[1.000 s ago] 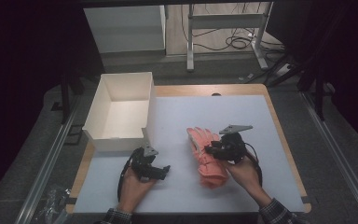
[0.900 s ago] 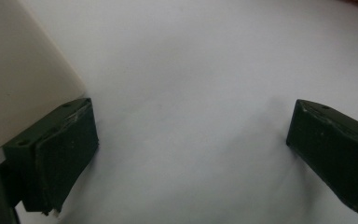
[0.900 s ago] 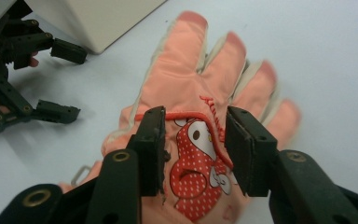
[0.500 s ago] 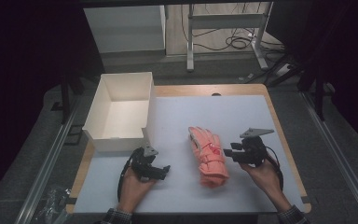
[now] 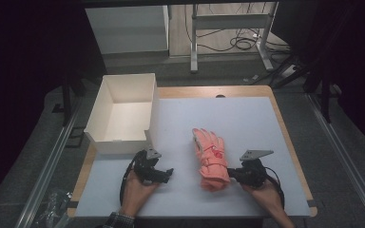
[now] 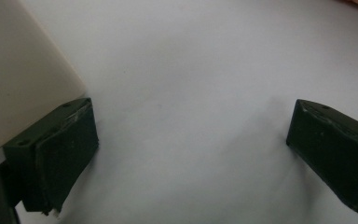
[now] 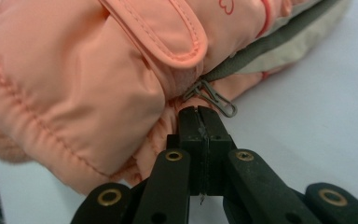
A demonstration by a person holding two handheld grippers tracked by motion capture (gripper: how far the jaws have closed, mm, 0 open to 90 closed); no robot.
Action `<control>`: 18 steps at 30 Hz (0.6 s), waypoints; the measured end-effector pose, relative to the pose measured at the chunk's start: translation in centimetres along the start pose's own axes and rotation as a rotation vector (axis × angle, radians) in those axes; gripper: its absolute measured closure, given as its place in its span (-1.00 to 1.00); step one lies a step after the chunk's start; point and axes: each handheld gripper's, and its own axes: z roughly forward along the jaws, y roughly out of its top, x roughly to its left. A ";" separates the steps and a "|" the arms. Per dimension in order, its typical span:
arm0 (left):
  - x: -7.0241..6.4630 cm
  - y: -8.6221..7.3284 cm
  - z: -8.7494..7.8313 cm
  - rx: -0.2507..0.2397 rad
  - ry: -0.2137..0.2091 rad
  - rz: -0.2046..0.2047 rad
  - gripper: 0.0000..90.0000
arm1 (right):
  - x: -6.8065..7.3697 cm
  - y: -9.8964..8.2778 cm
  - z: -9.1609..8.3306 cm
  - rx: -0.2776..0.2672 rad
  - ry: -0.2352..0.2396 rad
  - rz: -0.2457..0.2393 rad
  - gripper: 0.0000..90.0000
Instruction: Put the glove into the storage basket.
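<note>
A salmon-pink winter glove (image 5: 210,159) lies on the white mat (image 5: 247,118), fingers pointing away from me. My right gripper (image 5: 232,175) rests low at the right side of its cuff. In the right gripper view its jaws have just been closing and now stand pressed together, the right gripper (image 7: 198,114) nosing against the glove (image 7: 98,93) just under a small metal clip (image 7: 216,98). I see nothing caught between them. My left gripper (image 5: 168,173) sits on the mat left of the glove. The left gripper (image 6: 191,154) is open wide, with bare mat between its jaws.
An open white box (image 5: 119,142) stands at the mat's left, right behind my left hand; its wall (image 6: 14,70) shows beside the left jaw. The table's wooden edge (image 5: 292,156) runs along the right. Floor rails flank the table.
My right hand has come off the top of the glove, moved right and down to the mat beside the cuff, and its jaws have closed. The left hand has stayed put.
</note>
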 end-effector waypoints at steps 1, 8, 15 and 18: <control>0.0 0.0 0.0 0.000 0.000 0.000 -0.96 | 0.1 0.0 0.1 0.003 0.001 0.000 0.97; 0.0 0.0 0.0 0.004 -0.001 -0.003 -0.96 | 1.2 0.5 1.5 0.000 0.030 -0.009 0.96; 0.4 0.0 -0.2 0.008 -0.027 0.027 -0.94 | 2.0 1.5 3.3 -0.013 0.024 -0.016 0.94; 0.6 -0.1 -0.3 0.007 -0.041 0.043 -0.92 | 2.3 2.0 4.0 -0.016 0.017 -0.022 0.95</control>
